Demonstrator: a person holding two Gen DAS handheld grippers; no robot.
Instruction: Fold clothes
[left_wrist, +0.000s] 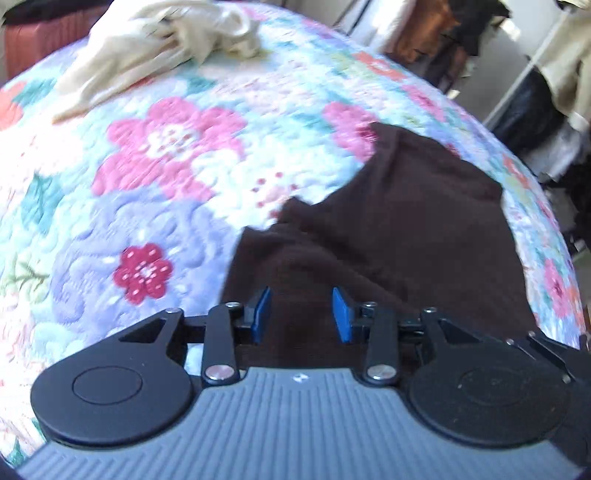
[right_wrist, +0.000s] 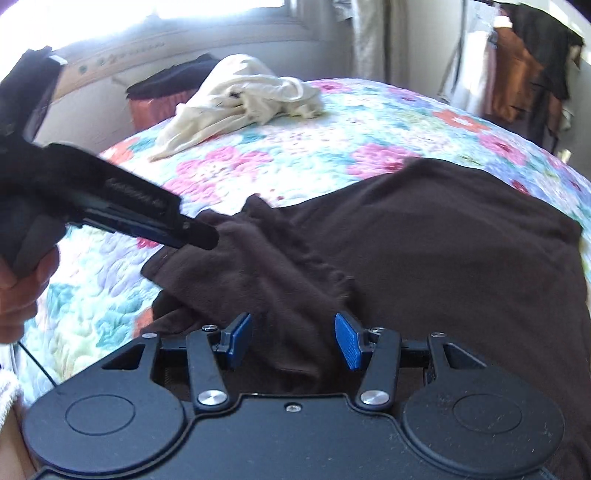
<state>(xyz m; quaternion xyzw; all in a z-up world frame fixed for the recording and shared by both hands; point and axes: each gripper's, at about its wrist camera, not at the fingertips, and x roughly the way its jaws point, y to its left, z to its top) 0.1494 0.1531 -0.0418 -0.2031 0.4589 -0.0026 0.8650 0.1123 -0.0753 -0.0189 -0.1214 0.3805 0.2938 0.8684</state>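
Brown garment (right_wrist: 424, 251) beneath open fingers (right_wrist: 349, 341)

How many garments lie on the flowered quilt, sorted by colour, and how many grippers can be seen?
Dark brown knit garment: 1
Crumpled cream cloth garment: 1
Grippers, left gripper and right gripper, both open: 2
Total: 4 things on or above the flowered quilt
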